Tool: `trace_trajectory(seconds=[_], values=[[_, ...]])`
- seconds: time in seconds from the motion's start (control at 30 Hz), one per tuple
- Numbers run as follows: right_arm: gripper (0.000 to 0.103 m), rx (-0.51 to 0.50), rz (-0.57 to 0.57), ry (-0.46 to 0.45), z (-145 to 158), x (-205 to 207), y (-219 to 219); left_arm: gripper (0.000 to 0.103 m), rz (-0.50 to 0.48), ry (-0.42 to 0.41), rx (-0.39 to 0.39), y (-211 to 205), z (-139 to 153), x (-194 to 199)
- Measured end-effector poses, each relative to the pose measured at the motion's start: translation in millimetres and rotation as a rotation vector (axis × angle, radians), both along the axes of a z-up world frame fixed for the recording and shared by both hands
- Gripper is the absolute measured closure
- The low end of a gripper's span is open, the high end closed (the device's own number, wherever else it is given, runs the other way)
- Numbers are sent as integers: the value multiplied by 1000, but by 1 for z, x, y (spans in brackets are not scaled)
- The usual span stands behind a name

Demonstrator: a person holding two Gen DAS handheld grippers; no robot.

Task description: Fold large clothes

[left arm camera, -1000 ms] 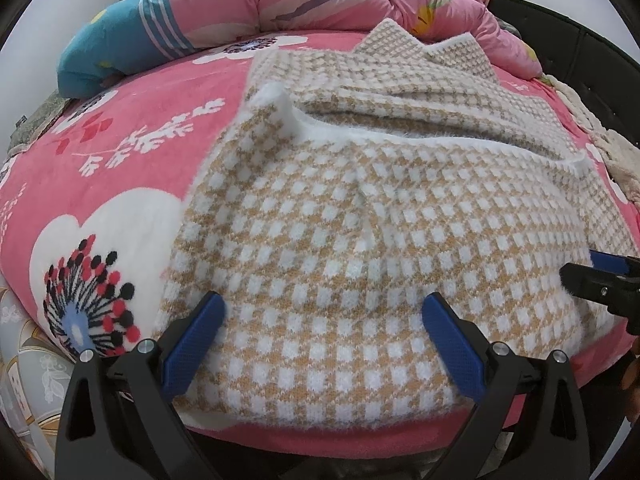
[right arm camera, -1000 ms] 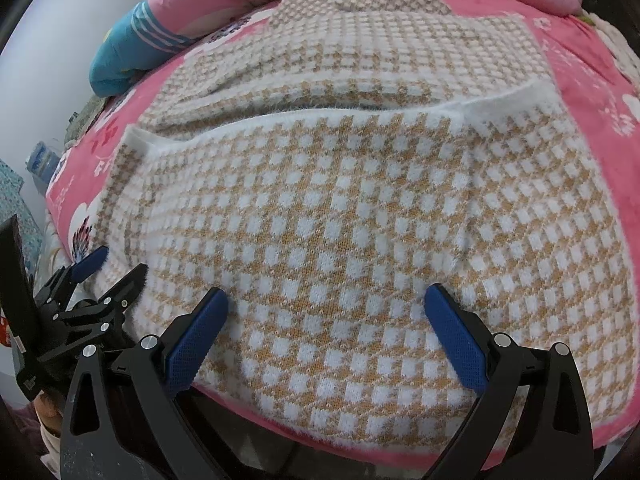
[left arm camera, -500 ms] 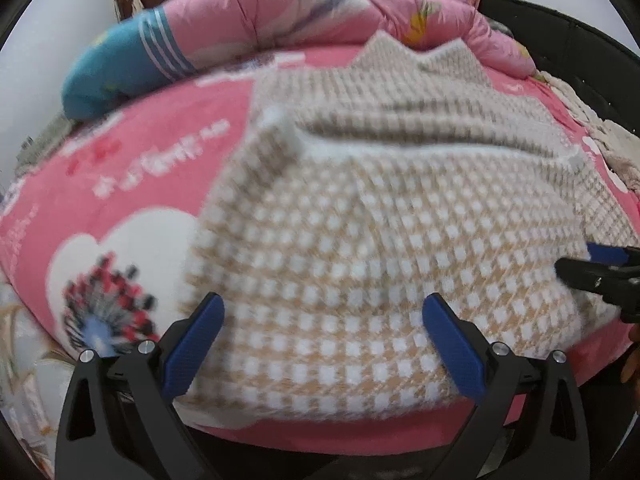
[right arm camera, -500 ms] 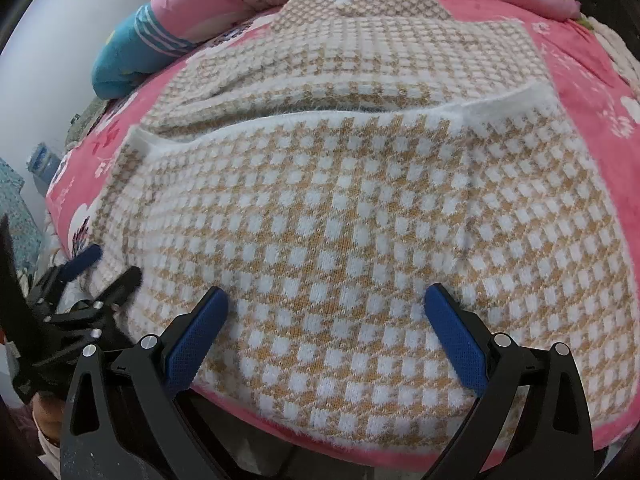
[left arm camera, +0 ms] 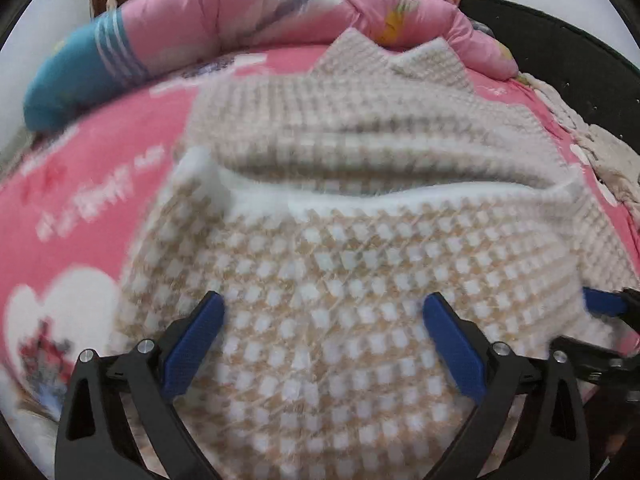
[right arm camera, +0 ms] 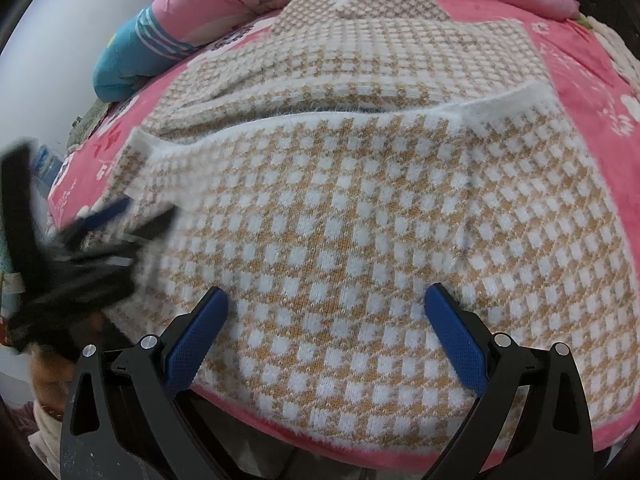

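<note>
A tan-and-white checked knit sweater [left arm camera: 360, 208] lies on the pink bed, its lower part folded up to a white ribbed hem [right arm camera: 500, 102]. My left gripper [left arm camera: 324, 320] is open over the sweater's near left part, and the knit fills the space between its blue pads; this view is blurred. My right gripper [right arm camera: 326, 320] is open above the near edge of the sweater [right arm camera: 360, 208]. The left gripper [right arm camera: 120, 220] shows blurred at the sweater's left side in the right wrist view. The right gripper's tips [left arm camera: 608, 308] show at the right edge of the left wrist view.
The pink floral bedsheet [left arm camera: 80, 200] reaches the near bed edge. A rolled pink and blue quilt [left arm camera: 240, 16] lies along the back. A black bed frame [left arm camera: 560, 48] and a cream knitted cloth [left arm camera: 600, 152] sit at the right. A person's hand [right arm camera: 48, 368] is low at the left.
My left gripper has pushed forward over the sweater's near edge, and its view has gone blurred. The right gripper has edged slightly forward. Both have stayed open.
</note>
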State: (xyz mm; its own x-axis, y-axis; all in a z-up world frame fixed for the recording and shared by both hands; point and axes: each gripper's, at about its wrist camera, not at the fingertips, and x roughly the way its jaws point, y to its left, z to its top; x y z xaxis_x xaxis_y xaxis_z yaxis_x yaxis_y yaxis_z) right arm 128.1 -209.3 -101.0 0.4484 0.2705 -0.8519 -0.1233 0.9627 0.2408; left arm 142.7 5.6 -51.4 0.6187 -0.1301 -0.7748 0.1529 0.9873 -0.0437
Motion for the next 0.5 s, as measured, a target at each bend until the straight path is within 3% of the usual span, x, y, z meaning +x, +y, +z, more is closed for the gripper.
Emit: trace_trajectory(seconds=[0.23,0.43,0.5], values=[[8,-19,-1,14,14,2,10,4,8,-16,-21,4,1,-5],[8,-22,-94,-164,62,8,-5,4,11,-17,-26,5,0,-6],[8,-9,-113,-174,63,14,-10,4,11,-18,-27,5,0,-6]])
